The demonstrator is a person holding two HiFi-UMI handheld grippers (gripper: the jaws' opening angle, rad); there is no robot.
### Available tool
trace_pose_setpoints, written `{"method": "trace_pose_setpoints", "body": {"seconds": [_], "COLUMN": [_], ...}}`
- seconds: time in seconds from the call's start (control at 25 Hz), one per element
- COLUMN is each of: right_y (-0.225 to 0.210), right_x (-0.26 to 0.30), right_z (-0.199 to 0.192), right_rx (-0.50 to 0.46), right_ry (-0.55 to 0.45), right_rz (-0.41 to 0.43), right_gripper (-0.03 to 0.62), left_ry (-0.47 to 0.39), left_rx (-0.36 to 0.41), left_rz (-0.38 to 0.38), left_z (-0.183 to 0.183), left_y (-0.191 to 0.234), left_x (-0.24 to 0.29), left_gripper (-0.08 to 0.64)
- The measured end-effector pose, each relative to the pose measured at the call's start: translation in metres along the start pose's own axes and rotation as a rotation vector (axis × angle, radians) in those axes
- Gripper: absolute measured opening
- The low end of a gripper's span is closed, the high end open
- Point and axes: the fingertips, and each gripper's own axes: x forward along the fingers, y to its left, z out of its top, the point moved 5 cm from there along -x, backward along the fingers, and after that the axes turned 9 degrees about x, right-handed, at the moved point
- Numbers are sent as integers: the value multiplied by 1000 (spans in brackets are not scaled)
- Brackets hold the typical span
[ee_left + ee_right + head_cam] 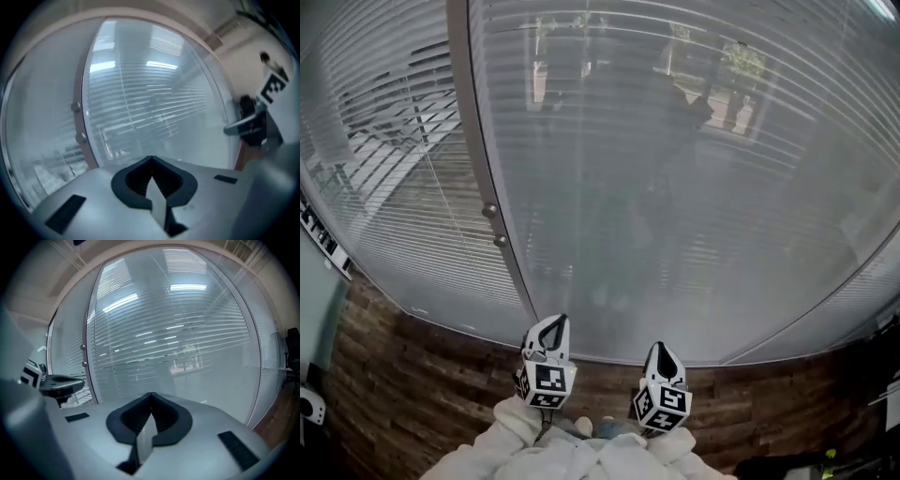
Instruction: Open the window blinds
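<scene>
- Far left, the blinds (389,159) behind the left pane (356,112) hang unevenly, some slats tilted so that gaps show
- The post (467,112) between the two sheets of glass carries two small knobs (490,211), one just above the other; I judge these to be the blind controls, since no cord or wand shows
- The left gripper (552,328) is clenched on nothing, aimed at the glass low down, to the right of the post and well below the knobs
- The right gripper (662,352) sits just beside it, likewise closed tight and empty, clear of the glass
- Behind the wide right pane (825,234) the slats lie flat and closed, dimming what is beyond
- Step in hand: the approach, as nothing is gripped and these slats are not yet turned; the next move calls for lifting one gripper up and left to a knob, parting its jaws, closing round the knob, then turning or sliding it
- Writing: none readable, only black-and-white square markers (549,379) on the gripper cubes, and a patterned strip (321,234) at the left edge too small to make out
</scene>
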Motion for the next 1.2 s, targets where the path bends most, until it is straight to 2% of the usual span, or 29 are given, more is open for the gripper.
{"method": "trace_pose_setpoints", "body": {"seconds": [0.04, 0.08, 0.12, 0.16, 0.28, 0.32, 0.36, 0.4, 0.48, 0.6, 0.72, 0.8, 0.92, 1.2], "right_y": [0, 1, 2, 2, -2, -4, -5, -5, -7, -10, -14, -16, -15, 18], "right_x": [1, 3, 4, 5, 7, 9, 11, 13, 17, 19, 20, 21, 24, 28], "right_z": [1, 2, 4, 6, 7, 8, 9, 11, 13, 13, 11, 11, 12, 12], "right_rx": [2, 8, 14, 18, 19, 22, 25, 26, 24, 20, 21, 17, -9, -177], "right_ry": [-5, -6, -4, 2, 32, 38, 40, 37, 26, 12, 9, 9, 11, 3], "right_rz": [6, 11, 16, 19, 23, 22, 22, 23, 28, 35, 33, 29, 34, 132], "right_gripper": [14, 14, 14, 14, 14, 14, 14, 14, 14, 14, 14, 14, 14, 14], "left_ry": [15, 37, 68, 104, 217, 247, 277, 308, 359, 386, 398, 392, 354, 307], "left_rx": [138, 272, 401, 528, 904, 1002, 1066, 1099, 1123, 1164, 1150, 1103, 1019, 750], "left_rz": [56, 100, 135, 168, 275, 304, 321, 324, 316, 314, 316, 322, 332, 354], "left_z": [-1, -2, -2, 2, 15, 18, 19, 18, 14, 8, 4, 2, 1, 2], "left_y": [20, 42, 65, 86, 135, 148, 159, 167, 175, 174, 173, 173, 176, 181], "left_x": [-1, -1, 1, 3, 14, 19, 25, 32, 44, 58, 61, 61, 63, 63], "left_gripper": [-2, 33, 167, 187, 187, 187, 187, 187, 187, 187, 157, 127, 126, 123]}}
